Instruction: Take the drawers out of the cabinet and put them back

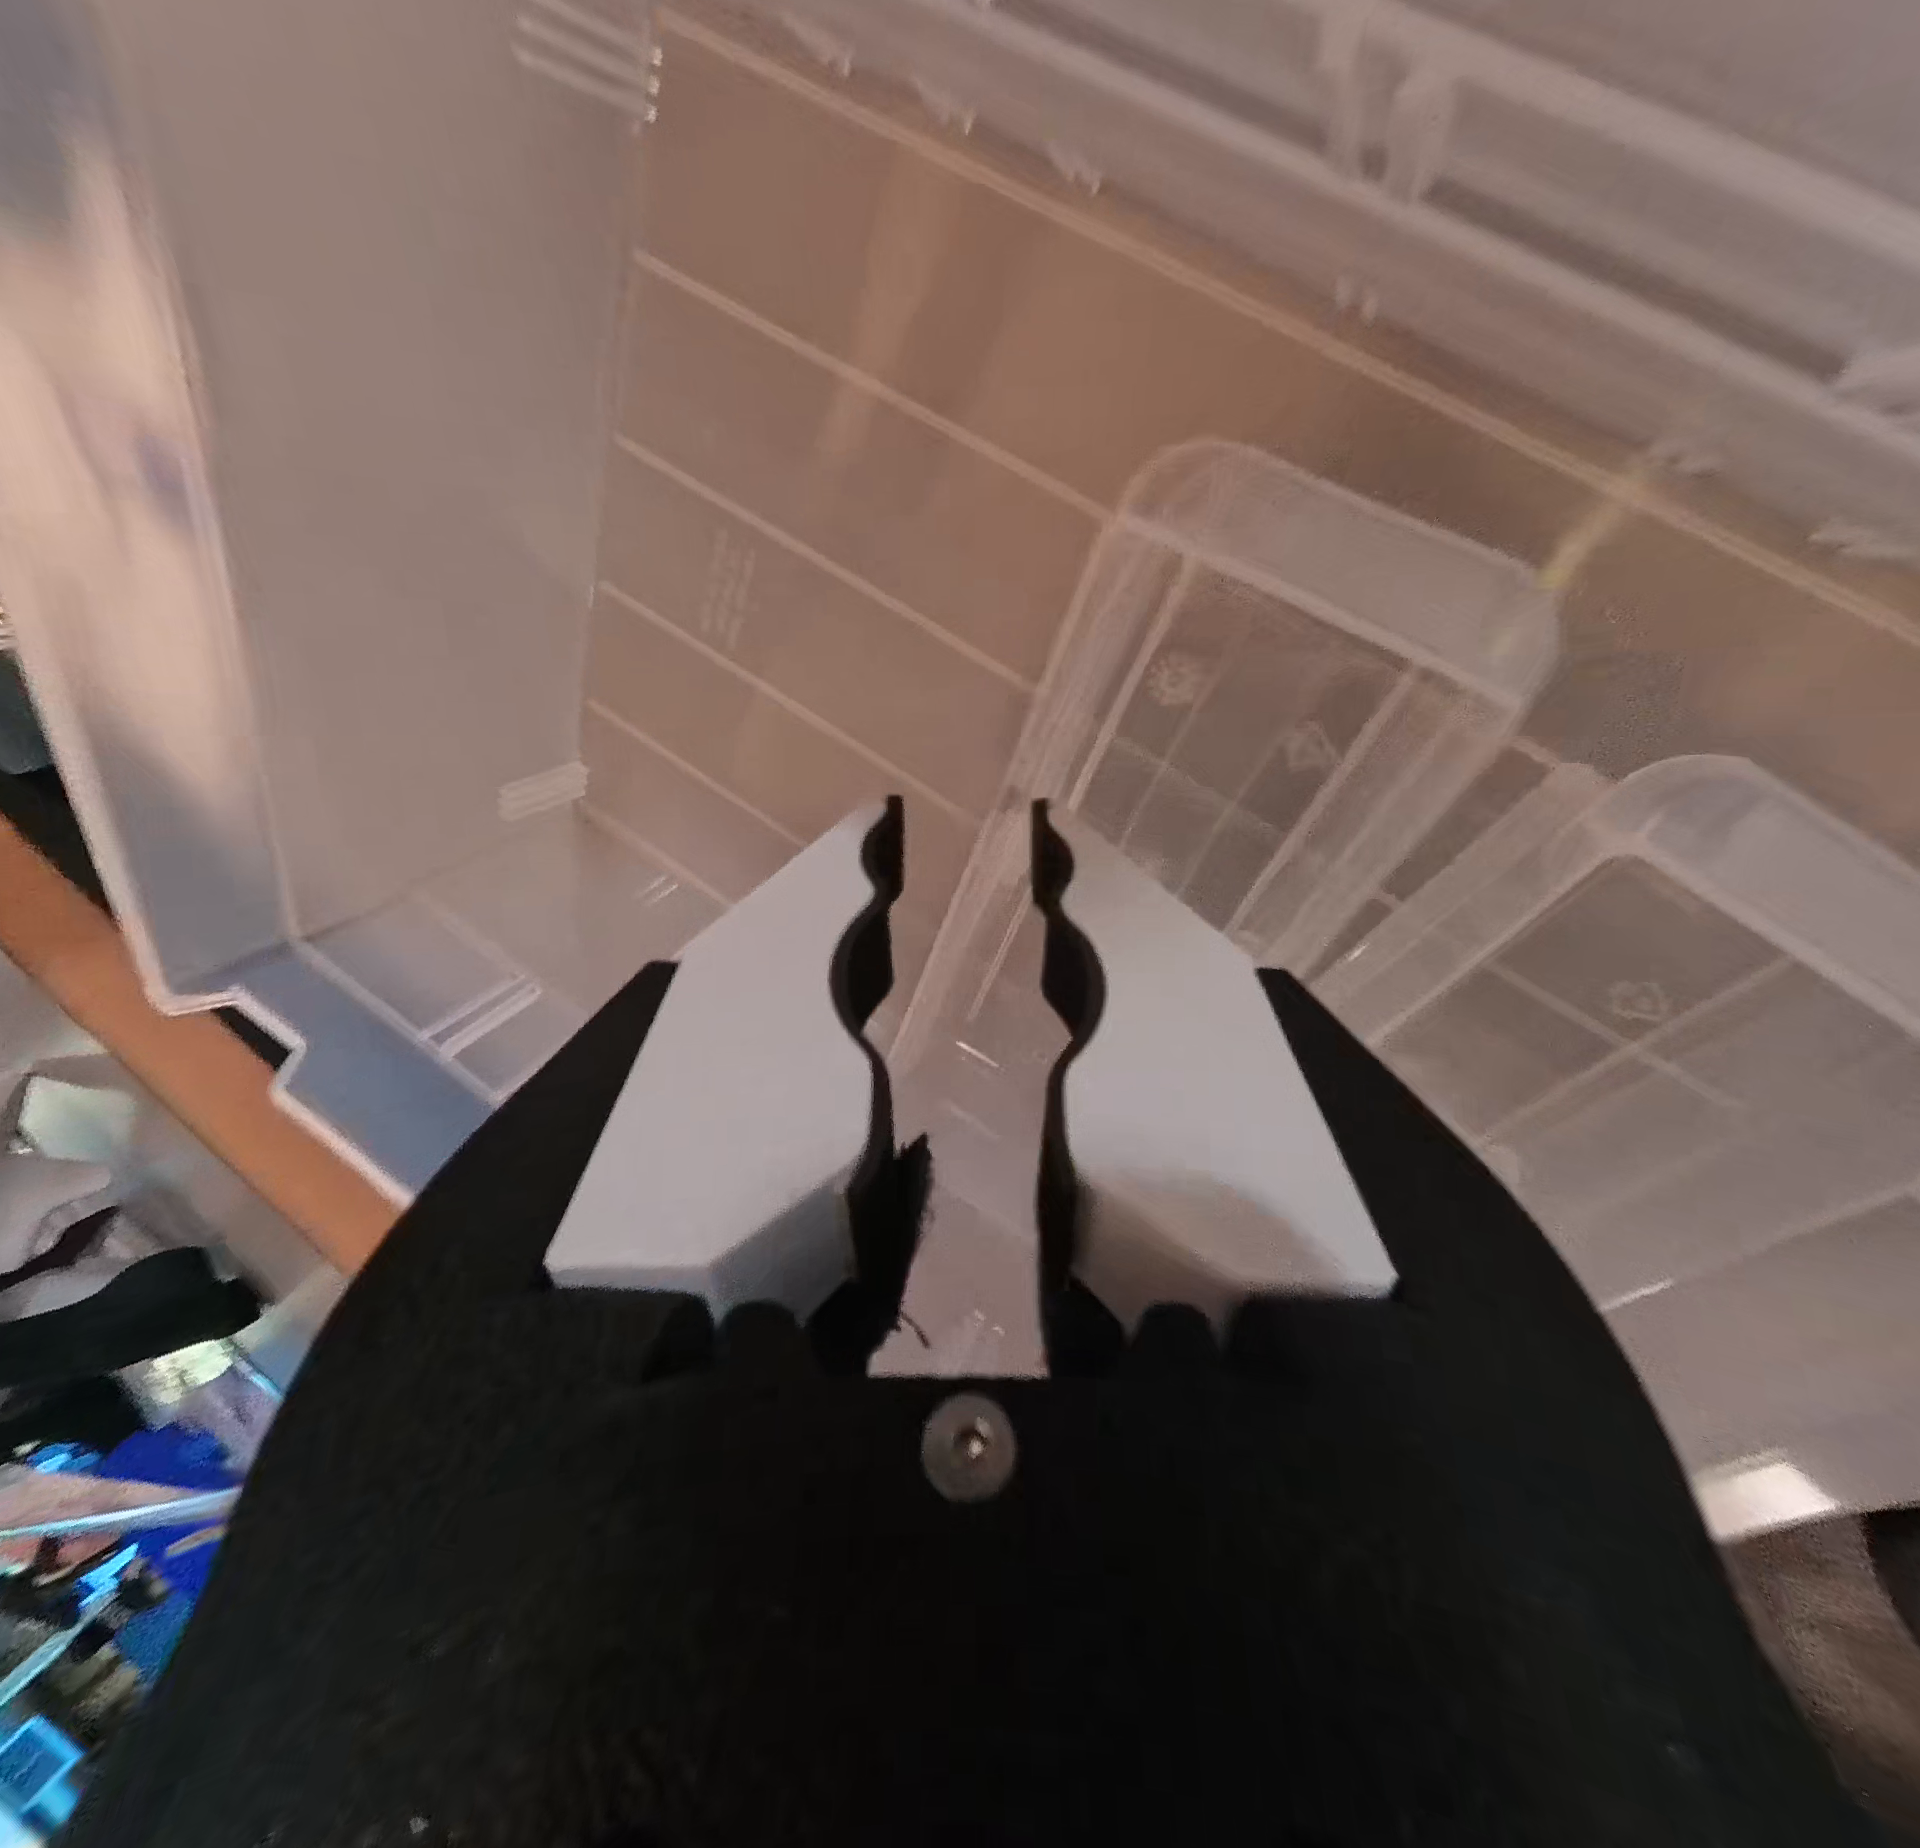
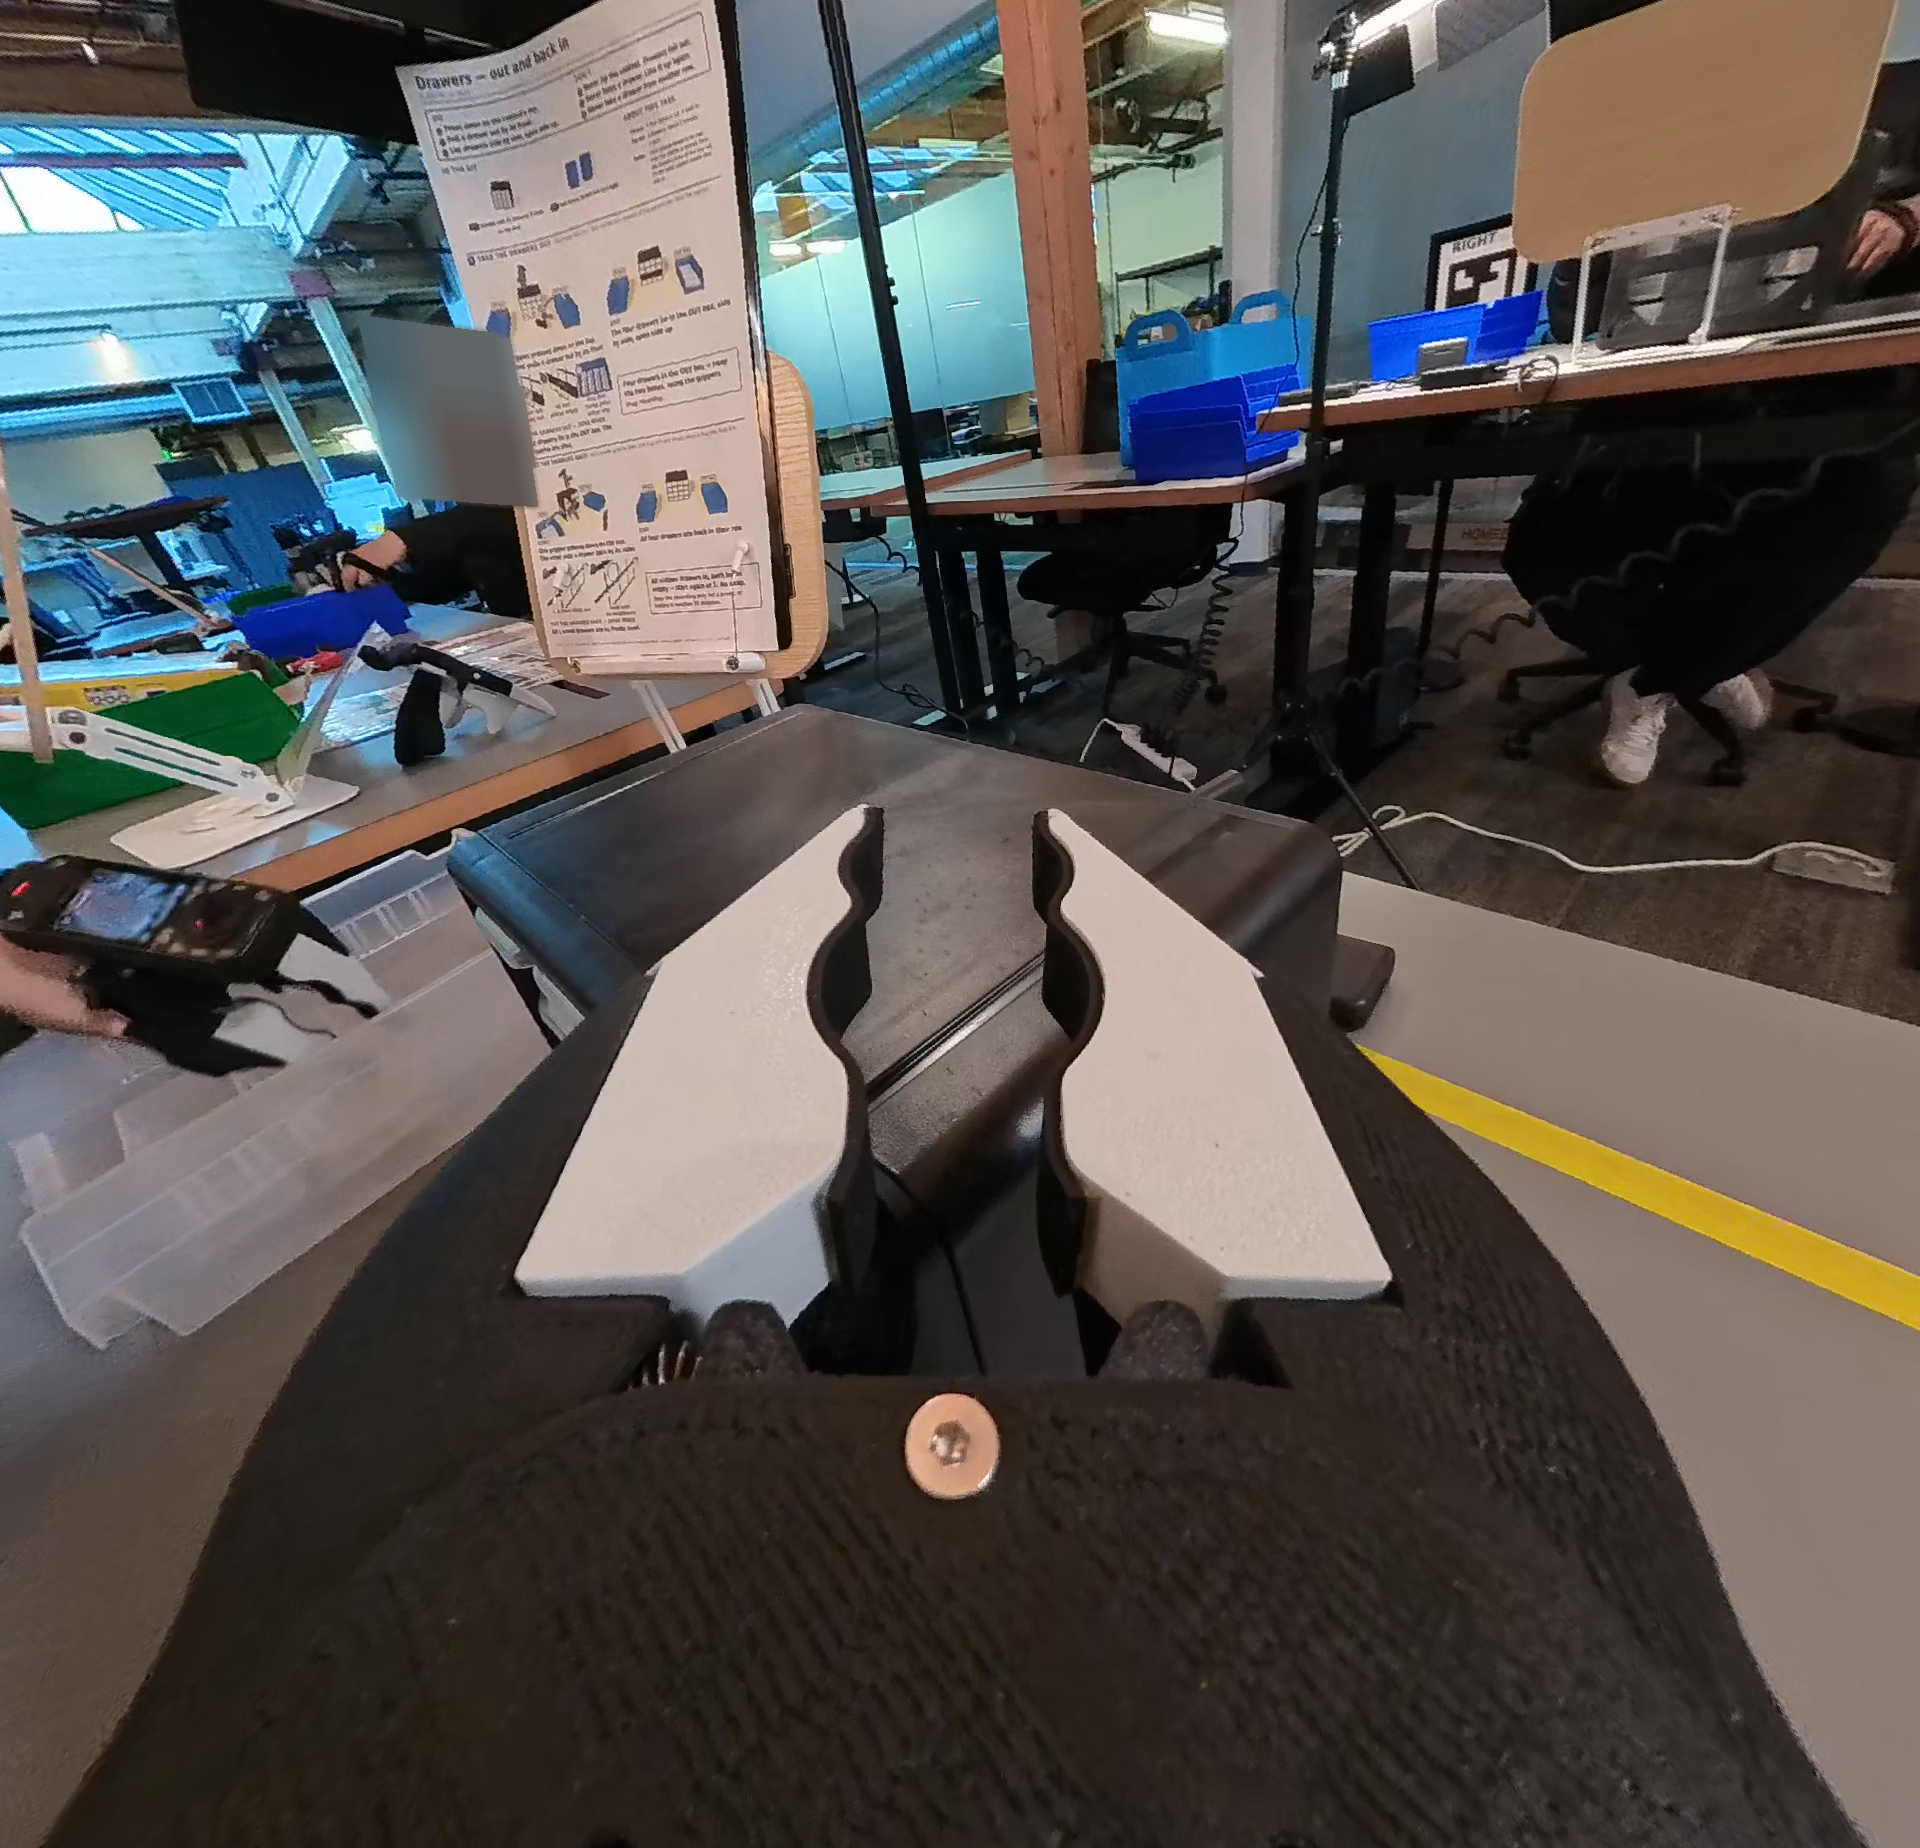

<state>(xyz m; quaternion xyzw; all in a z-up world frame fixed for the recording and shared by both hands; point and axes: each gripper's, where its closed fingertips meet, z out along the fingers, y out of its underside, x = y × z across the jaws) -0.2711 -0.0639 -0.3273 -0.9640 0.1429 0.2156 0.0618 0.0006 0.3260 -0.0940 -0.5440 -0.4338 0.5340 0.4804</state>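
My left gripper [image 1: 966, 822] reaches down into a translucent plastic bin [image 1: 416, 448]. A clear drawer [image 1: 1247, 759] leans inside the bin, and its edge runs into the narrow gap between my fingers, which look closed on it. A second clear drawer [image 1: 1662, 1019] lies to its right. My right gripper [image 2: 958, 827] sits just over the top of the black cabinet [image 2: 727, 842], with its fingers a little apart and nothing between them. The right wrist view also shows the left gripper [image 2: 281, 1009], held by a hand over the bin [image 2: 208, 1175].
An instruction sheet on a stand [image 2: 603, 364] is behind the cabinet. A yellow tape line [image 2: 1662, 1206] crosses the grey tabletop [image 2: 1558, 1019] to the right. Other desks, blue bins [image 2: 1205, 396] and chairs stand farther off. The table's wooden edge [image 1: 208, 1071] runs left of the bin.
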